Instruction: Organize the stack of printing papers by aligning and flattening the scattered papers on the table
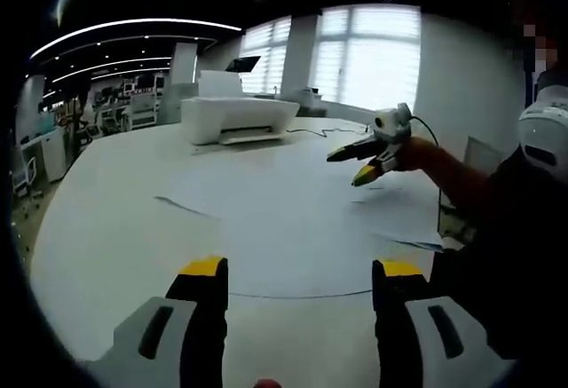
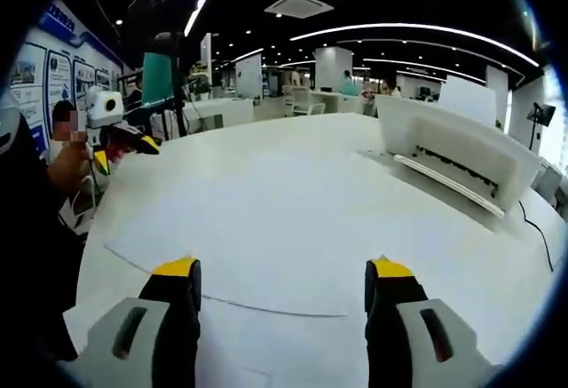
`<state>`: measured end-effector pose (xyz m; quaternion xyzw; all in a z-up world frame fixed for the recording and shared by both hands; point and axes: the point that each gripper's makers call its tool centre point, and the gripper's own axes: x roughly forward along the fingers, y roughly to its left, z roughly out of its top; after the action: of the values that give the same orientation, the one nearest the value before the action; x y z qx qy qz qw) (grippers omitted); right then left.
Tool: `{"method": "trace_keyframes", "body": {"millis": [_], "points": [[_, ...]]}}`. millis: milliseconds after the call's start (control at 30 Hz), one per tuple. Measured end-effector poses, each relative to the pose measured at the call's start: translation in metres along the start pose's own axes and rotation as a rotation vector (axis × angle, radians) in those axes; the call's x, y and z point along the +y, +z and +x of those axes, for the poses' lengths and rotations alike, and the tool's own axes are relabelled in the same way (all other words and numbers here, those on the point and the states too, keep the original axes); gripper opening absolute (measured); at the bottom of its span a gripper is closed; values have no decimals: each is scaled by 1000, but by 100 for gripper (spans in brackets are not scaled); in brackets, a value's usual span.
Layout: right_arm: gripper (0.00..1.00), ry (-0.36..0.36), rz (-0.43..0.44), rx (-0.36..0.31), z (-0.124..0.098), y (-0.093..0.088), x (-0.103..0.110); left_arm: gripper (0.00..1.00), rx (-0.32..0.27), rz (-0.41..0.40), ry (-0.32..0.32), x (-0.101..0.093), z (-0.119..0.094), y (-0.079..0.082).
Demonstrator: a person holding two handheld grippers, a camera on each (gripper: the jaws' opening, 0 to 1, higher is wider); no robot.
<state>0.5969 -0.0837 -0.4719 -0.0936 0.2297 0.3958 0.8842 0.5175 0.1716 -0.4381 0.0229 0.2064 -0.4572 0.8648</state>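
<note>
1. The white printer sits on the far part of the white table.
2. Loose printing papers lie flat and overlapping on the table, nearer than the printer.
3. The left gripper hovers over the papers' near edge, jaws wide apart, holding nothing.
4. The right gripper, held in a hand, hangs above the papers beside the printer; in the right gripper view its jaws stand wide apart and empty.
</note>
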Motion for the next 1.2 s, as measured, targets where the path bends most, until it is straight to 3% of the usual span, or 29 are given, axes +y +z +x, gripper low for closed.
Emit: {"method": "trace_keyframes", "body": {"millis": [633,1200], "points": [[70,-17,56,-15,17,-10,-6,70,4,-4,0,-1,1,-2],[69,-28,54,3,26,-20,-4,70,4,-7,2,0,-1,-3]]}}
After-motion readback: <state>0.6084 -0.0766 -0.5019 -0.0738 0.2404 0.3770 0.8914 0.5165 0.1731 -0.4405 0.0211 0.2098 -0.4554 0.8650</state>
